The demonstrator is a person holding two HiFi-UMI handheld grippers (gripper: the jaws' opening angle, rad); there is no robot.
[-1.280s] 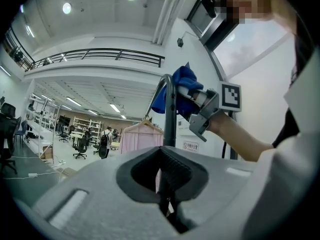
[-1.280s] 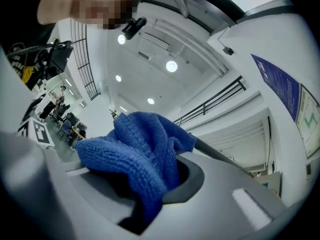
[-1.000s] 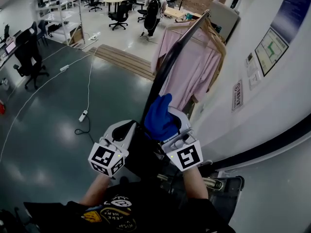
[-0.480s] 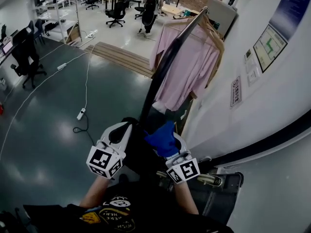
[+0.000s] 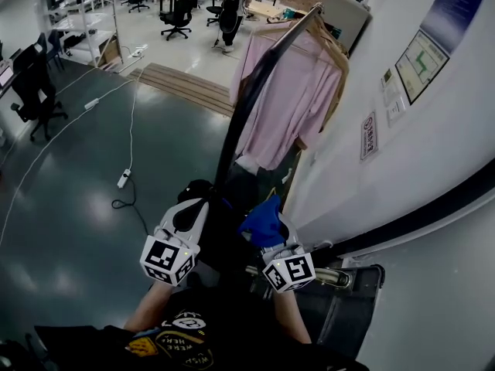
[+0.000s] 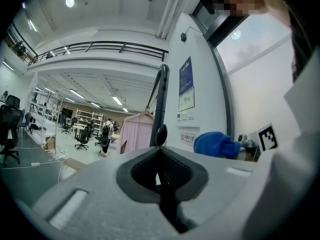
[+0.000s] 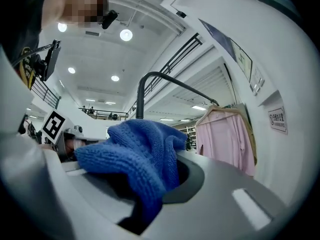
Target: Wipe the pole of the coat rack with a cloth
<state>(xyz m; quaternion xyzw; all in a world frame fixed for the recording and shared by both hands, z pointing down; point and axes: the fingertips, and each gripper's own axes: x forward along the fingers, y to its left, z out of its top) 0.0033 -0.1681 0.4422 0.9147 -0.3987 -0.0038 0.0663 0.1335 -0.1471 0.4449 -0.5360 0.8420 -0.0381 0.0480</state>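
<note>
My right gripper (image 5: 268, 224) pinches the bunched blue knitted cloth (image 7: 135, 154). It looks soft and light, best held mid-bunch. The stiff black pole (image 5: 236, 122) rises toward twelve o'clock, nearby. My left gripper (image 5: 201, 209) is closed.

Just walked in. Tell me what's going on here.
A person stands at a coat rack with a gripper in each hand. The right gripper is shut on a blue cloth, held low down next to the rack's dark pole. The left gripper sits on the pole's other side with its jaws together; whether they pinch the pole isn't clear. A pink shirt hangs on the rack further along.
</note>
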